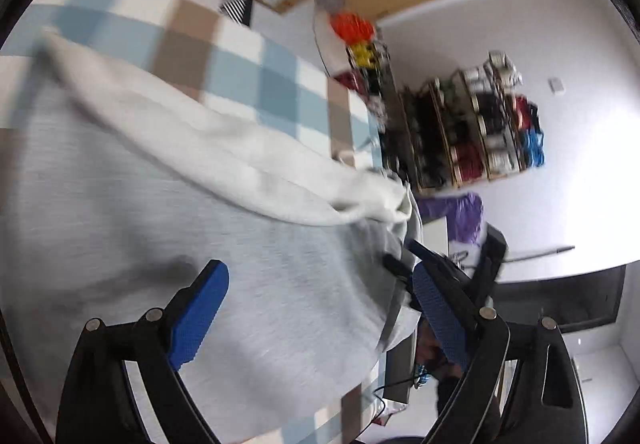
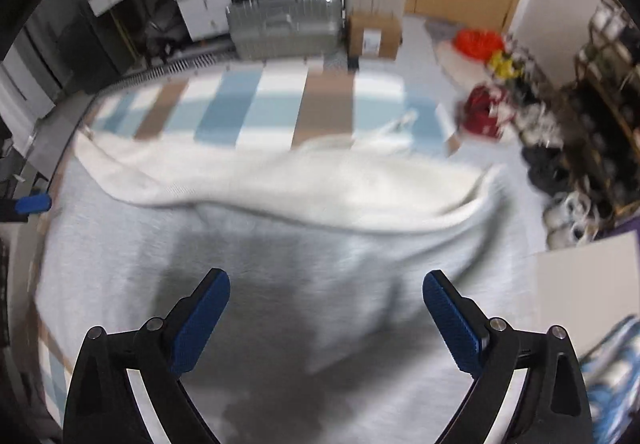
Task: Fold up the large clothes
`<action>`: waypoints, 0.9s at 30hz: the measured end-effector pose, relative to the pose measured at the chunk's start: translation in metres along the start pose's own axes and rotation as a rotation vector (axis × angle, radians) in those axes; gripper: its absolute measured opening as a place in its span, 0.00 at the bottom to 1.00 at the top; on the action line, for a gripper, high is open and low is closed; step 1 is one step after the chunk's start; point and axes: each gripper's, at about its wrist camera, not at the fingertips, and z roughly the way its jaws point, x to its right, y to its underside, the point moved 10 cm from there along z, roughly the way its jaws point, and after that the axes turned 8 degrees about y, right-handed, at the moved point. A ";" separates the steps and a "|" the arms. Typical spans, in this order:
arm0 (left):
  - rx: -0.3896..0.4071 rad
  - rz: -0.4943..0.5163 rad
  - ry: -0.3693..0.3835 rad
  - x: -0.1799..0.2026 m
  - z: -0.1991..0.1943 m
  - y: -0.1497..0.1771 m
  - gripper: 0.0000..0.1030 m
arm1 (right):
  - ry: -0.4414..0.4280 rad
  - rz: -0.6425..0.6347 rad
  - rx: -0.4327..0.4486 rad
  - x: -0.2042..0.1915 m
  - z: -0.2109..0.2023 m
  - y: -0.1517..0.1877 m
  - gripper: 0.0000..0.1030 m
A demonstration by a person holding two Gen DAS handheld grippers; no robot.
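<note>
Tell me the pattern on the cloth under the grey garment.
Checked cloth in blue, white and brown squares; clearest in the right wrist view.

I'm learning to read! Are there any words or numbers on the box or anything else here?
No text can be read anywhere.
Cardboard box: it has a white label, too blurred to read.
Grey garment and checked blanket: no writing shows.

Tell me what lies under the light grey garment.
The light grey garment is spread on a blue, white and brown checked cloth, which shows beyond its edges. A cream-white fabric piece lies along its far side. Anything beneath the garment's middle is covered.
</note>
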 end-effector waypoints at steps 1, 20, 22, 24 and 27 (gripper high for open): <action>-0.016 0.009 0.005 0.002 0.011 -0.004 0.88 | -0.005 0.002 -0.016 -0.006 0.010 0.000 0.94; 0.183 -0.055 -0.204 -0.052 0.018 -0.092 0.88 | 0.258 0.204 0.157 0.087 0.045 -0.117 0.88; 0.212 -0.063 -0.154 -0.045 0.009 -0.092 0.88 | 0.193 0.225 0.220 0.096 0.024 -0.115 0.88; 0.211 -0.046 -0.071 -0.026 0.005 -0.083 0.88 | 0.096 0.194 0.243 0.091 0.008 -0.108 0.89; 0.128 0.085 0.027 0.019 0.017 -0.048 0.88 | -0.032 0.116 0.226 0.068 -0.007 -0.084 0.93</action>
